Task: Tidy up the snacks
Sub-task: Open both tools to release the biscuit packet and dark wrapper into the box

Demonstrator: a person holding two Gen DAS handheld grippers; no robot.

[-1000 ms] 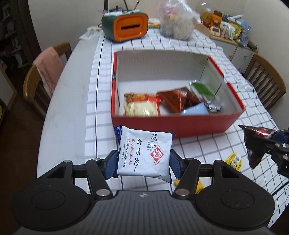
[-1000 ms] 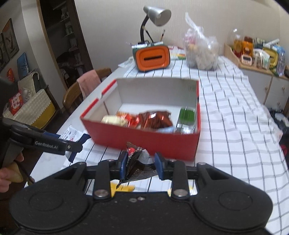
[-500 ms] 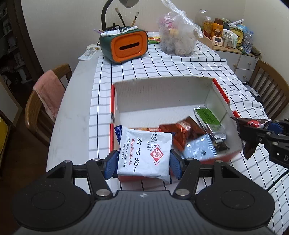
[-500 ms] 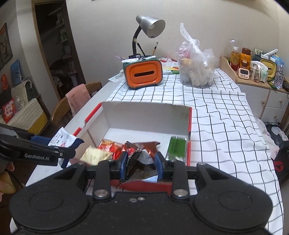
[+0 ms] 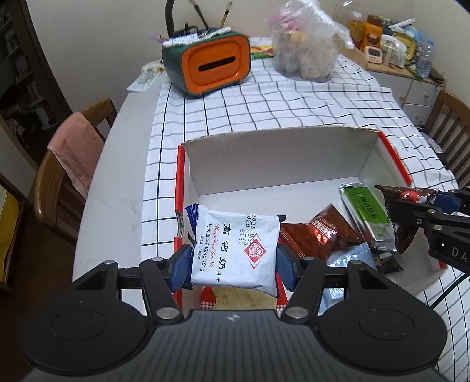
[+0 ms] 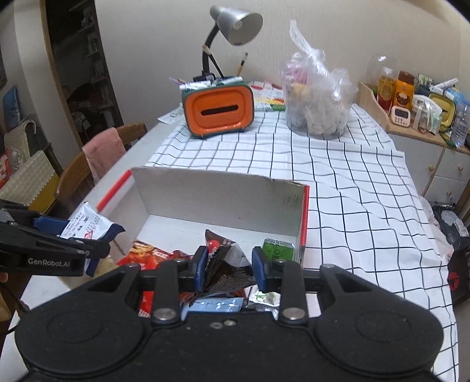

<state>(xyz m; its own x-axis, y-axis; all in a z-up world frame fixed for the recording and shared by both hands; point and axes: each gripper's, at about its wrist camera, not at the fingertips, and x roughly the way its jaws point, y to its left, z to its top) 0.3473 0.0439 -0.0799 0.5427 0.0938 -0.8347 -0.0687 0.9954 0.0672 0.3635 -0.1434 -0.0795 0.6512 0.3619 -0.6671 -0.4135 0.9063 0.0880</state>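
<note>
My left gripper (image 5: 232, 266) is shut on a white milk-tablet packet (image 5: 235, 249) and holds it over the near left part of the red box (image 5: 179, 176). My right gripper (image 6: 229, 267) is shut on a dark brown candy packet (image 6: 226, 264) above the box's near right side; the same packet (image 5: 402, 205) shows at the right edge of the left wrist view. Inside the box lie a red-brown foil packet (image 5: 317, 235), a green bar (image 5: 367, 214), a pale blue packet (image 5: 349, 258) and a yellow snack (image 5: 241, 298). The left gripper (image 6: 88, 249) with its white packet (image 6: 85, 226) appears at the left of the right wrist view.
An orange and green pen holder (image 5: 210, 64), a desk lamp (image 6: 235, 26) and a clear bag of goods (image 5: 305, 47) stand at the table's far end on the checked cloth (image 6: 352, 182). Wooden chairs (image 5: 58, 164) flank the table. A cluttered sideboard (image 6: 411, 102) stands at the right.
Both grippers have moved forward with their packets, from in front of the box's near wall to above its inside. The grips on both packets look the same.
</note>
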